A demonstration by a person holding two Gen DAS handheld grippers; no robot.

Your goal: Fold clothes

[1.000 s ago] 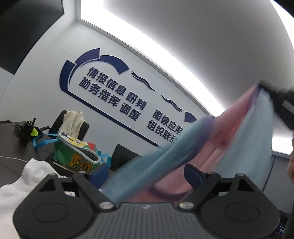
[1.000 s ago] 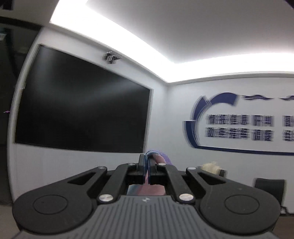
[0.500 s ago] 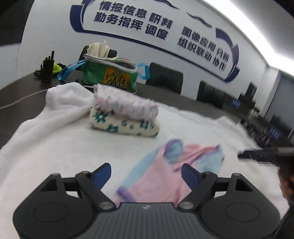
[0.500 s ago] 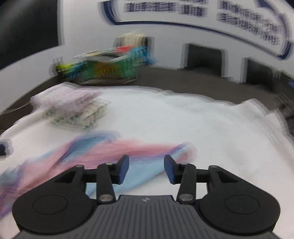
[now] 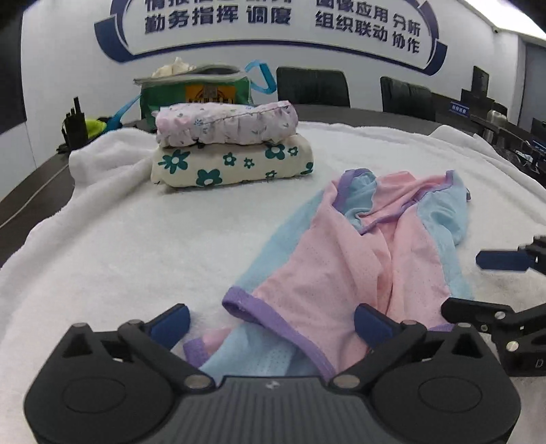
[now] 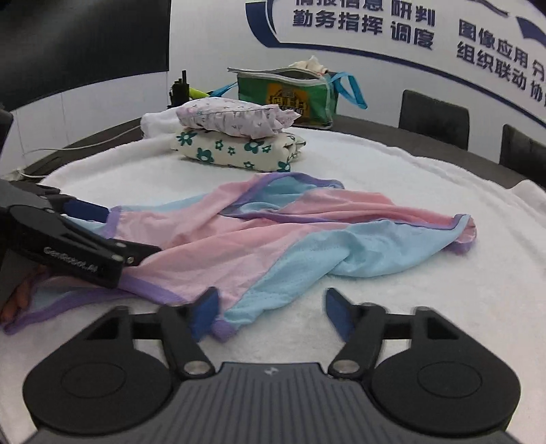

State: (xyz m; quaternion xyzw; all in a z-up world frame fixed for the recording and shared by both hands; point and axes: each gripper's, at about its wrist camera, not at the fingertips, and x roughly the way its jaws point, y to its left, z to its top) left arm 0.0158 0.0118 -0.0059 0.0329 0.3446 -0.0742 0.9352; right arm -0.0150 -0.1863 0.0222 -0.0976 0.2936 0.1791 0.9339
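Pink-and-blue garment [image 6: 273, 246] lies crumpled on the white towel [image 6: 426, 191].

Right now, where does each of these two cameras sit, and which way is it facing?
Left wrist: on the left tool, looking along its open fingers over the pink-and-blue garment toward the folded stack; the right tool's fingers enter from the right.
Right wrist: on the right tool, open, facing the same garment; the left tool enters from the left.
Shared: garment, stack, green bag, white towel.

Green bag [image 5: 201, 94], black chairs [image 5: 312, 87], wall lettering [image 5: 218, 15].
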